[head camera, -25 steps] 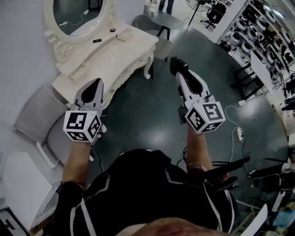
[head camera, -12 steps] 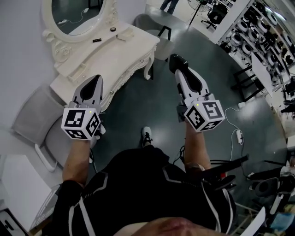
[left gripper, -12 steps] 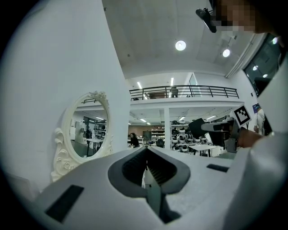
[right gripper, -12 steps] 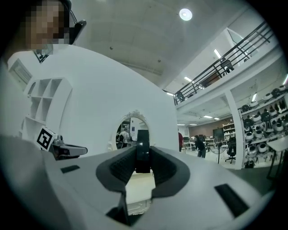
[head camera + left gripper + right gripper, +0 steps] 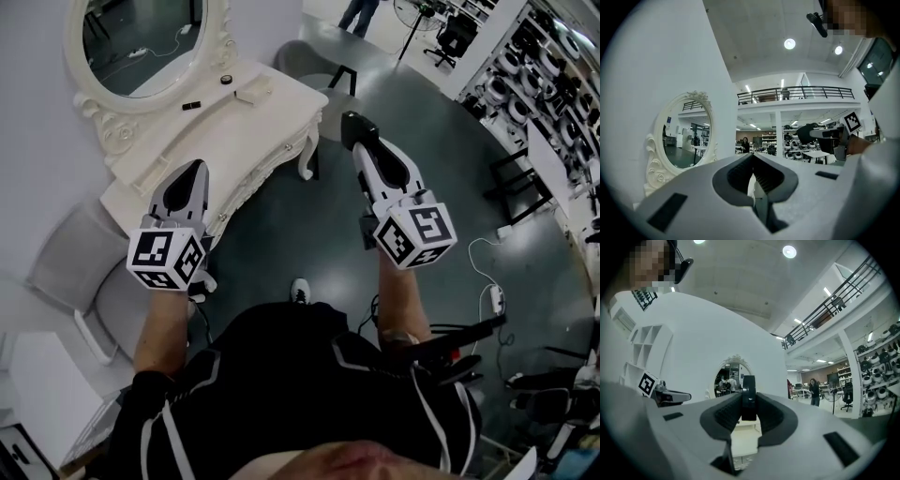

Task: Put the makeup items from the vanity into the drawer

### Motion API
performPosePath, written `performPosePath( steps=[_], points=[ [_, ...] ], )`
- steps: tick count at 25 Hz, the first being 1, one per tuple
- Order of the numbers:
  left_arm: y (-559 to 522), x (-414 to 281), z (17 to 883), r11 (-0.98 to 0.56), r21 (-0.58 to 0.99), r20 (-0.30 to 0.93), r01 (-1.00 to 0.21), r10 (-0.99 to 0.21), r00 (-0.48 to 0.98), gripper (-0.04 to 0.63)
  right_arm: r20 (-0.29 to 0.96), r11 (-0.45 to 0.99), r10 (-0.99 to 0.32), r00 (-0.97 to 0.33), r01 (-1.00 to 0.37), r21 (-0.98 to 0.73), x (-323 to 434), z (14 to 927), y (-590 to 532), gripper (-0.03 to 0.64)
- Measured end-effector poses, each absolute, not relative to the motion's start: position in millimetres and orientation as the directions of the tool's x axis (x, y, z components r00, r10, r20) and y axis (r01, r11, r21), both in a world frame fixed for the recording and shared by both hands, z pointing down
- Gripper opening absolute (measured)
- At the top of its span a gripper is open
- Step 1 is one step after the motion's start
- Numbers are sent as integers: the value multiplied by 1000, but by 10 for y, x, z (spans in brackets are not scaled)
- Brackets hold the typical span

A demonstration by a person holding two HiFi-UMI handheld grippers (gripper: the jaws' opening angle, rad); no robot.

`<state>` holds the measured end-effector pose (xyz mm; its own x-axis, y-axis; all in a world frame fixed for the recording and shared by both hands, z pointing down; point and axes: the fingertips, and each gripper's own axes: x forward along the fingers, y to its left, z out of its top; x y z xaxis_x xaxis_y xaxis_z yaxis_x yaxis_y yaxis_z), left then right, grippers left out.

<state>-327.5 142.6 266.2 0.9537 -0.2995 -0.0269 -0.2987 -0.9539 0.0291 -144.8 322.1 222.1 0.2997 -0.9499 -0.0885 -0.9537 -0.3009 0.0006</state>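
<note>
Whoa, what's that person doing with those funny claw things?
A person stands near a white vanity with an oval mirror, holding a gripper in each hand. The right gripper is clamped on a slim black item, held upright. The left gripper is shut and empty. A few small items lie on the vanity top, untouched.

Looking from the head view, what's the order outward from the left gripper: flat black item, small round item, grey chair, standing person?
From the left gripper:
1. Flat black item, on the vanity by the mirror.
2. Small round item, further along the vanity.
3. Grey chair, past the vanity's far end.
4. Standing person, at the top edge.
</note>
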Motion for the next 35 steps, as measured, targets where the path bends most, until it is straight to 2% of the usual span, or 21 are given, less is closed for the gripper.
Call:
performPosePath(
  steps=[19, 35],
  points=[
    [1407, -1448, 2680, -952, -23, 28, -305, -306, 952, 5, -90, -269, -958, 271, -963, -32, 383, 2289, 3164, 95],
    [560, -779, 2757, -943, 14, 21, -333, -333, 943, 5, -46, -241, -969, 241, -971, -15, 1099, 2324, 2243, 95]
  ],
)
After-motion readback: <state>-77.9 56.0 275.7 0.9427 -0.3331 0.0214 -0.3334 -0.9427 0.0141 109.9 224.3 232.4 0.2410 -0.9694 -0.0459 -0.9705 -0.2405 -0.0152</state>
